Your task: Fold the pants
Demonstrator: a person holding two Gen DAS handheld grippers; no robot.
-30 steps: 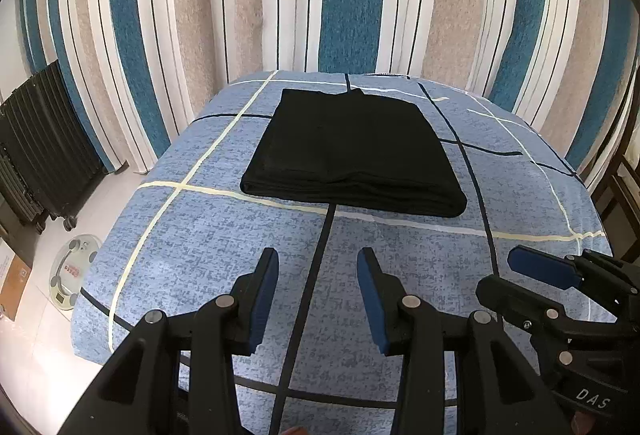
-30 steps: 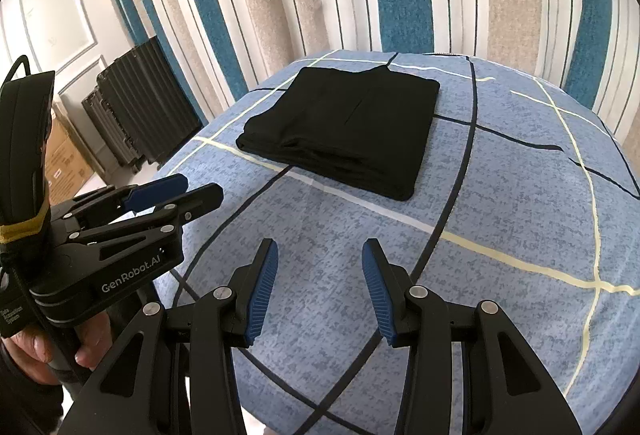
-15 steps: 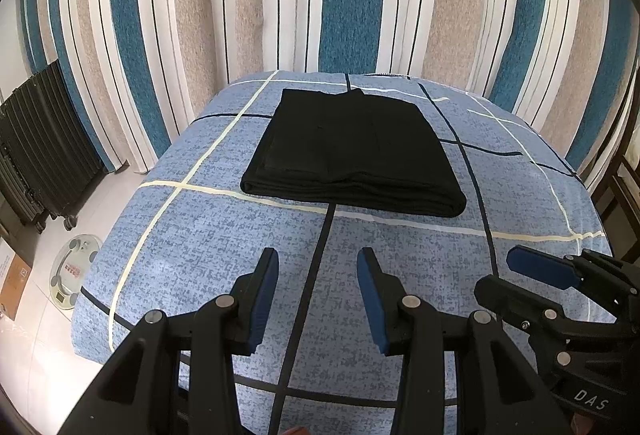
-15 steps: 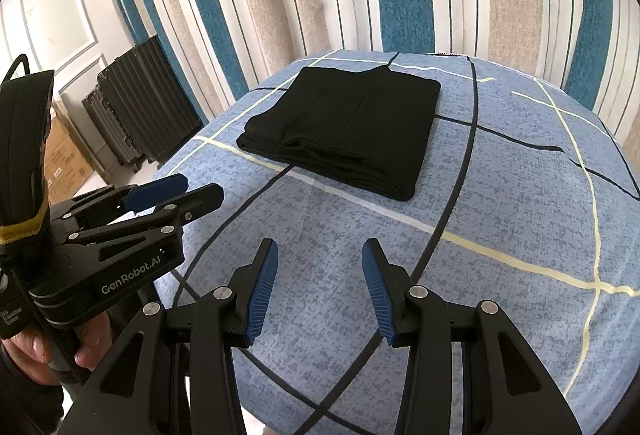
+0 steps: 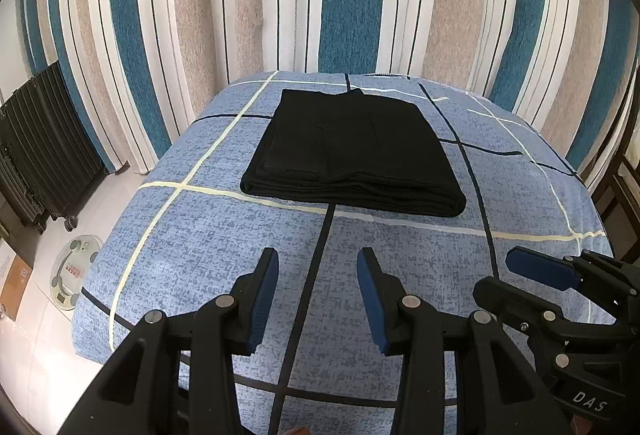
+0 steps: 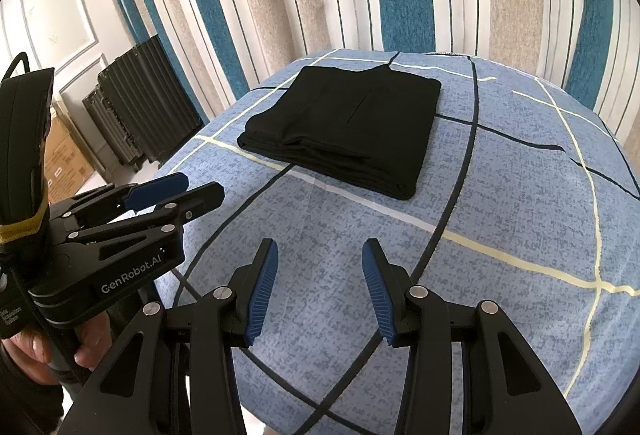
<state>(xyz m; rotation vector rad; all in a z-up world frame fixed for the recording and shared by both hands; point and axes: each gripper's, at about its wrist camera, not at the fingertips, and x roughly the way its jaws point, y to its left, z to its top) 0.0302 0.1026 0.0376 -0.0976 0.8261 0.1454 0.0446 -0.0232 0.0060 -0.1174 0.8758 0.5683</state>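
left gripper [image 5: 316, 299]: jaws apart, empty, body reads "GenRobot.AI" | right gripper [image 6: 316, 295]: jaws apart, empty, "DAS" | pants [image 5: 352, 151]: folded, ahead of both, untouched

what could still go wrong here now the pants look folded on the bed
1. The black pants show loose stacked layers along their near edge; a nudge from either gripper could probably splay them.
2. The left gripper and right gripper hang open side by side above the bedspread; reaching in together, they might collide.
3. The bedspread is soft, so pressing near the stack may tilt it.
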